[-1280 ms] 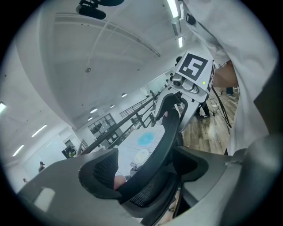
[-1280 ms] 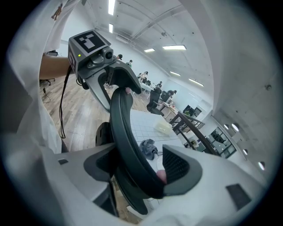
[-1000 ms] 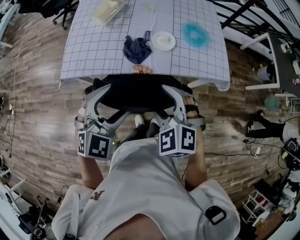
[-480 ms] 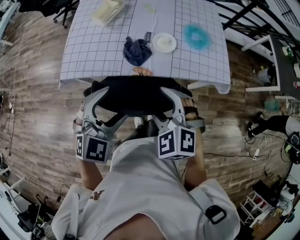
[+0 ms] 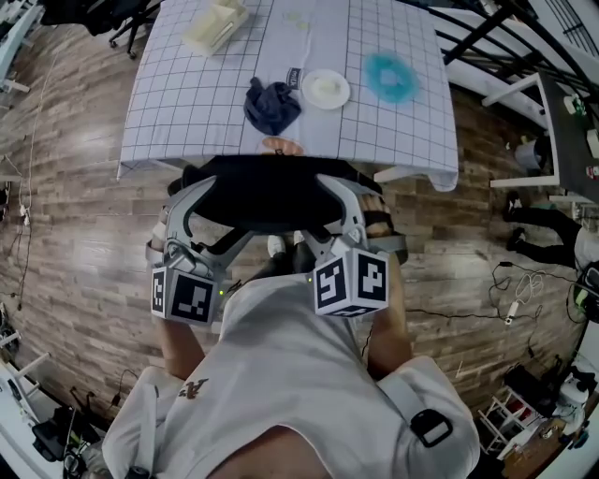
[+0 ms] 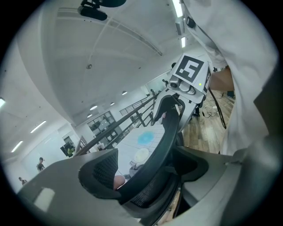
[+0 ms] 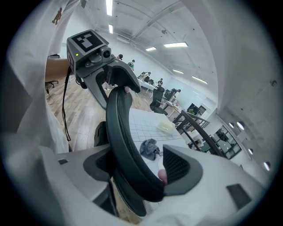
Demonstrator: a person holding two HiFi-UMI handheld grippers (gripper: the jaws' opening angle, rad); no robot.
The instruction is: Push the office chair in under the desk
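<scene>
left gripper [image 6: 147, 167]: jaws spread, not clenched. the top rim of the office chair [image 5: 271, 192] passes between them, and a slit of light shows between the rim and one pad. right gripper [image 7: 138, 167]: same condition, jaws wide and released, straddling the same rim, with a gap at its outer pad. whether the other pad of either one bears on the rim cannot be told.

surroundings: the desk [image 5: 187, 103] lies directly ahead under a grid-lined cloth. on it are a dark blue cloth [image 5: 272, 103], a white round dish [image 5: 326, 89], a teal round item [image 5: 391, 73] and a cream container [image 5: 215, 23]. a small pinkish item [image 5: 281, 143] sits at the near edge. a cable [image 5: 449, 309] trails across the wooden floor [image 5: 84, 243] to the right.

chair: its back faces the person and its front faces the desk. the backrest's long axis runs left to right, parallel to the desk's near edge and just beside it. the seat is hidden.

markings: the gripper cubes carry black-and-white square patterns, no words. a small dark tag [image 5: 293, 73] on the desk has white print too small to read.
</scene>
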